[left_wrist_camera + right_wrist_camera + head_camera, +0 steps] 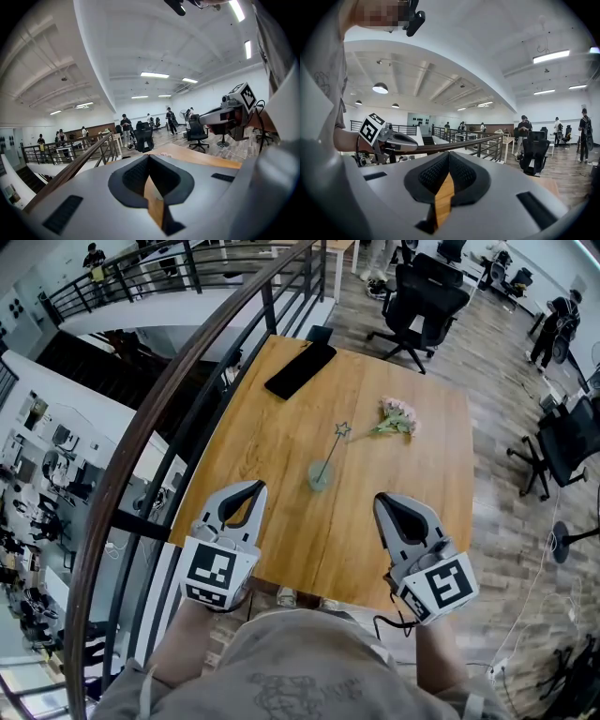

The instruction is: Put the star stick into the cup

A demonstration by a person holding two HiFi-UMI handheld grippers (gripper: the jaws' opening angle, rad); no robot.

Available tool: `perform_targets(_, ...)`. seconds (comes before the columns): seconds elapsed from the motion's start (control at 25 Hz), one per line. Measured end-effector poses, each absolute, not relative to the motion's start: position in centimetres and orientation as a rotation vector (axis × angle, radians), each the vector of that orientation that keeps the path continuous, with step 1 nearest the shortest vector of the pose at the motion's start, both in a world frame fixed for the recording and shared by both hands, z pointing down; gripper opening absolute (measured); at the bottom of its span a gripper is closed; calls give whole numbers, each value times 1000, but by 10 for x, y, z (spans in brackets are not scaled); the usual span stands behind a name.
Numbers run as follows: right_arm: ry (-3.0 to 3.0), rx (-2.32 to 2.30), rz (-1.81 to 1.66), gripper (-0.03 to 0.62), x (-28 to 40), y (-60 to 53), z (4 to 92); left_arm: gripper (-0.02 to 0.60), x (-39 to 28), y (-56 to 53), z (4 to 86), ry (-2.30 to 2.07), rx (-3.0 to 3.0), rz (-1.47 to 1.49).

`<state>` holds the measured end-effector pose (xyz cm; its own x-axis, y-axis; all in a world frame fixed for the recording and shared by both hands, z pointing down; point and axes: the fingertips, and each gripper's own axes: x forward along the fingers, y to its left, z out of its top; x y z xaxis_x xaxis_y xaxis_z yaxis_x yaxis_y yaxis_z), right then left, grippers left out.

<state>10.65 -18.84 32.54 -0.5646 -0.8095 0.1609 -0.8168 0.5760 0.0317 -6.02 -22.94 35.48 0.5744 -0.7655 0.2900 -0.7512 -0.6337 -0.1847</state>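
We see the star stick (333,448) standing tilted inside the cup (320,477), which sits about in the middle of the tabletop (253,446), a little toward its near edge. We hold the left gripper (253,487) and the right gripper (382,499) over the near edge, one on each side of the cup and apart from it, and the jaws of each are closed together with nothing between them. A phone (300,370) lies by the far left corner, and flowers (397,418) lie toward the right edge.

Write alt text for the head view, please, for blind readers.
A star stick leans in a cup on a wooden table, pink flowers and a dark flat device beyond. The left gripper and right gripper hang shut at its near edge.
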Motion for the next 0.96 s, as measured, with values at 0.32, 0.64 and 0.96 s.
perform_targets(0.32,-2640,1369,68,32,108,-186,326,17,-59,-227,355,1322,-2749,-542)
perform_targets(0.64,-2636,1377,49,32,115,-187,322,17,-58,-227,354,1328,-2745,-544)
perform_targets(0.96,-2647,1378,42,32,113,-187,319,17,-58,-225,354,1323,-2744,-547)
